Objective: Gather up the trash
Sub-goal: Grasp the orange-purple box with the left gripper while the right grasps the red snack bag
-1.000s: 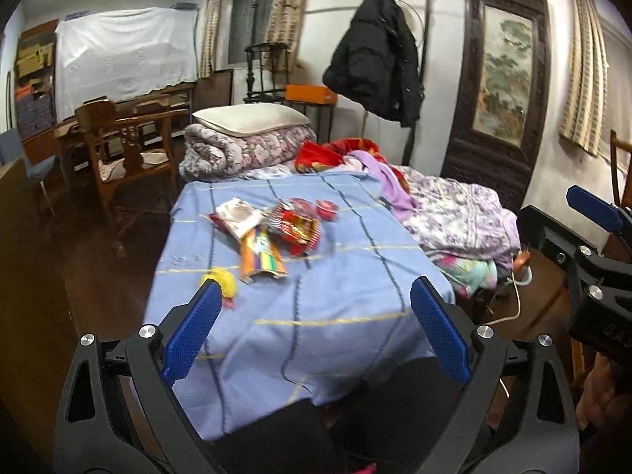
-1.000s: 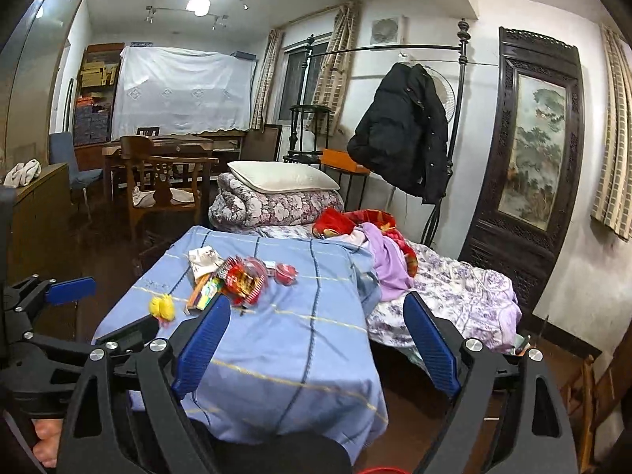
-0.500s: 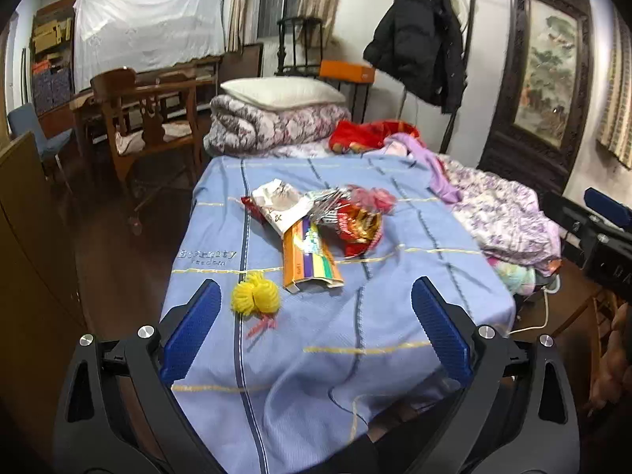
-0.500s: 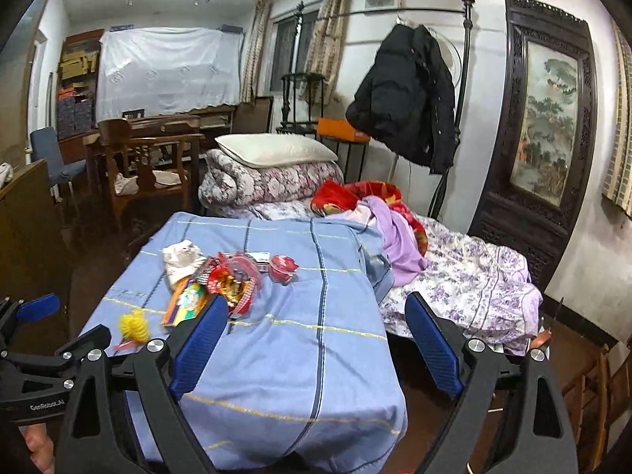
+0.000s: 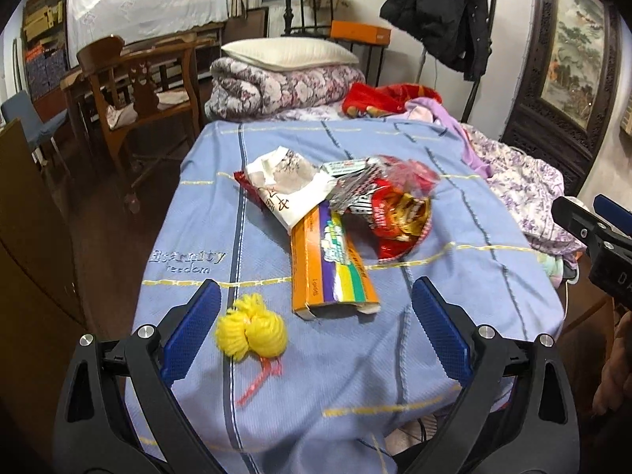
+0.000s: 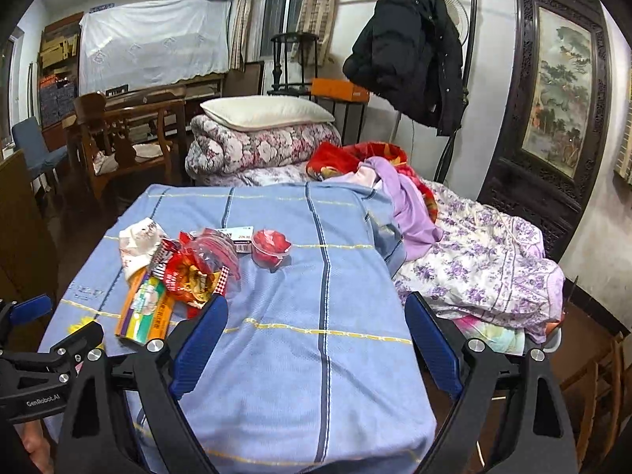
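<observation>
Trash lies on a blue cloth-covered table (image 5: pixel 454 276): a yellow net ball (image 5: pixel 252 330) nearest me, an orange striped box (image 5: pixel 330 264), a white paper bag (image 5: pixel 288 181), a red snack packet (image 5: pixel 399 217). A small red cup (image 6: pixel 270 247) shows in the right wrist view, beside the packet (image 6: pixel 189 272) and box (image 6: pixel 144 310). My left gripper (image 5: pixel 316 328) hangs open over the table's near edge, the yellow ball just inside its left finger. My right gripper (image 6: pixel 316 339) is open over bare cloth, holding nothing.
A bed with a purple floral quilt (image 6: pixel 486 260) and clothes adjoins the table on the right. Folded bedding and a pillow (image 5: pixel 288 53) lie beyond. Wooden chairs (image 5: pixel 130 91) and a cabinet (image 5: pixel 27 217) stand to the left. A black coat (image 6: pixel 410 51) hangs on the bedpost.
Both grippers have moved forward and lower toward the table; the trash looks larger and nearer. The yellow ball now lies between the left fingers. Jaws stay open.
</observation>
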`<state>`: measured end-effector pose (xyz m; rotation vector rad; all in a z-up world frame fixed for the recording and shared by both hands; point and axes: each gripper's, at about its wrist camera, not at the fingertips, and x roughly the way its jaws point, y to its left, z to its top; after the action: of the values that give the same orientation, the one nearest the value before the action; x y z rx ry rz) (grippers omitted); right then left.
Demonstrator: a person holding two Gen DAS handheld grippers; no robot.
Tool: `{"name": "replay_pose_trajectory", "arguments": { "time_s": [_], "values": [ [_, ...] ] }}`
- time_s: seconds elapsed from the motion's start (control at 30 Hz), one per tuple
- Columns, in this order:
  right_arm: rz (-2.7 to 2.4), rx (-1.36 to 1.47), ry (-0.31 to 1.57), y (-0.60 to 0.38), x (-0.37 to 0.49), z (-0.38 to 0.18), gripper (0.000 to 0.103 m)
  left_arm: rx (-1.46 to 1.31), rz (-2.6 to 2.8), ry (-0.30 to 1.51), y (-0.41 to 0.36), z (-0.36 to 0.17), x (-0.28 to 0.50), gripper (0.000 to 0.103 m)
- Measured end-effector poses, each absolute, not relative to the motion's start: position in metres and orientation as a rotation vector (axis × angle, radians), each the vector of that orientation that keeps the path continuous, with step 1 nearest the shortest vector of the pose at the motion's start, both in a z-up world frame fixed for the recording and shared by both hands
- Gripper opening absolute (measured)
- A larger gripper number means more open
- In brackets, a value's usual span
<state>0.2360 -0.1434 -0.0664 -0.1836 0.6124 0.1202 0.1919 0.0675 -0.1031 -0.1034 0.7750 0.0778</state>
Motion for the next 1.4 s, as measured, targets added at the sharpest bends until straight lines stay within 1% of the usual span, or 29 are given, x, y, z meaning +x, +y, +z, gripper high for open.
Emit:
{"name": "replay_pose_trajectory", "arguments": {
  "time_s": [0.17, 0.4, 0.63, 0.73, 0.87, 0.97, 1.07, 1.1, 1.13, 1.17, 1.2, 1.27, 1.4],
  "values": [
    [0.134, -0.183, 0.638, -0.137, 0.255, -0.081, 0.089, -0.139, 0.096, 0.809, 0.086, -0.118, 0.209, 0.094],
    [0.151, -0.199, 0.672, -0.126, 0.273, -0.1, 0.089, -0.18, 0.08, 0.82, 0.104, -0.13, 0.207, 0.094],
    [0.186, -0.121, 0.686, -0.134, 0.275, -0.109, 0.089, -0.145, 0.06, 0.812, 0.098, -0.134, 0.21, 0.093],
    [0.199, -0.116, 0.692, -0.135, 0.274, -0.114, 0.089, -0.173, 0.028, 0.812, 0.097, -0.136, 0.219, 0.093],
    [0.205, -0.09, 0.701, -0.139, 0.275, -0.116, 0.089, -0.197, -0.013, 0.868, 0.088, -0.152, 0.245, 0.093],
    [0.208, -0.076, 0.706, -0.143, 0.276, -0.116, 0.089, -0.224, -0.012, 0.89, 0.09, -0.159, 0.257, 0.09],
    [0.212, -0.064, 0.703, -0.146, 0.275, -0.115, 0.089, -0.231, -0.029, 0.875, 0.091, -0.157, 0.258, 0.09],
    [0.217, -0.051, 0.708, -0.147, 0.275, -0.116, 0.089, -0.213, -0.025, 0.873, 0.09, -0.157, 0.26, 0.088],
    [0.226, -0.035, 0.717, -0.147, 0.276, -0.117, 0.089, -0.194, -0.028, 0.875, 0.087, -0.158, 0.262, 0.08],
    [0.233, -0.024, 0.724, -0.147, 0.277, -0.118, 0.089, -0.166, -0.044, 0.892, 0.083, -0.161, 0.266, 0.059],
    [0.237, -0.019, 0.728, -0.147, 0.277, -0.119, 0.089, -0.148, -0.062, 0.896, 0.079, -0.162, 0.267, 0.053],
    [0.245, -0.02, 0.732, -0.145, 0.275, -0.119, 0.089, -0.135, -0.064, 0.865, 0.076, -0.151, 0.259, 0.046],
    [0.255, -0.023, 0.715, -0.145, 0.269, -0.114, 0.089, -0.211, -0.137, 0.773, 0.089, -0.113, 0.235, 0.046]
  ]
}}
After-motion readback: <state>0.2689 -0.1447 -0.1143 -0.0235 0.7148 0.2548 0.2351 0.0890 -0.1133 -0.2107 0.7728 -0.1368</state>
